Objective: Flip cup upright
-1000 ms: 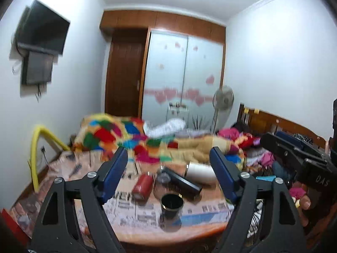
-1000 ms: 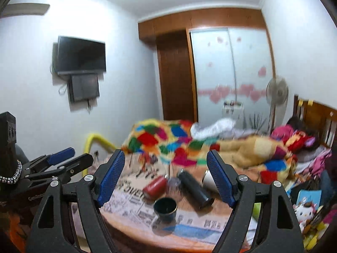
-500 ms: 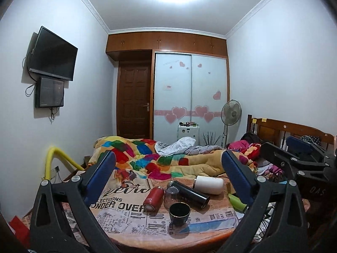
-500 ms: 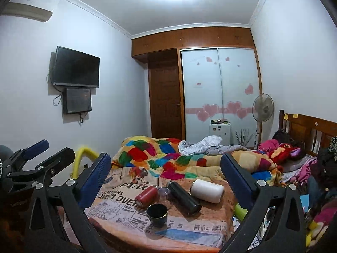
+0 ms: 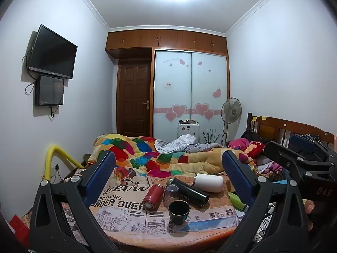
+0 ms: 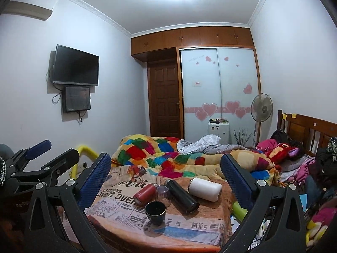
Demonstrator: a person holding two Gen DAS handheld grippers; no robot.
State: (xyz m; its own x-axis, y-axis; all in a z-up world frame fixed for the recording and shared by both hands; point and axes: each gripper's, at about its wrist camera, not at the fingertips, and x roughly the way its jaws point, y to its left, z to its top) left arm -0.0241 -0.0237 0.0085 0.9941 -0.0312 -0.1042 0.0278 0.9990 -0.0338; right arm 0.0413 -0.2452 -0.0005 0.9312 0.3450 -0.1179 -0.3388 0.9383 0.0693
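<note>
A small dark cup (image 5: 179, 211) stands upright, mouth up, near the front of the newspaper-covered table (image 5: 126, 217); it also shows in the right wrist view (image 6: 155, 212). Behind it lie a red bottle (image 5: 152, 196), a clear glass (image 5: 171, 193), a black flask (image 5: 188, 191) and a white tumbler (image 5: 208, 182), all on their sides or mouth down. My left gripper (image 5: 168, 175) is open and empty, well short of the table. My right gripper (image 6: 165, 174) is open and empty too. Each gripper shows at the other view's edge.
A bed with a colourful blanket (image 5: 147, 156) lies behind the table. A yellow tube (image 5: 52, 158) stands at the left. A wooden headboard (image 5: 284, 130) and piled clothes and toys (image 6: 282, 151) sit at the right. A green object (image 6: 239, 208) pokes out at the table's right edge.
Both grippers have pulled back and tilted upward from the table. The objects on the table have not moved.
</note>
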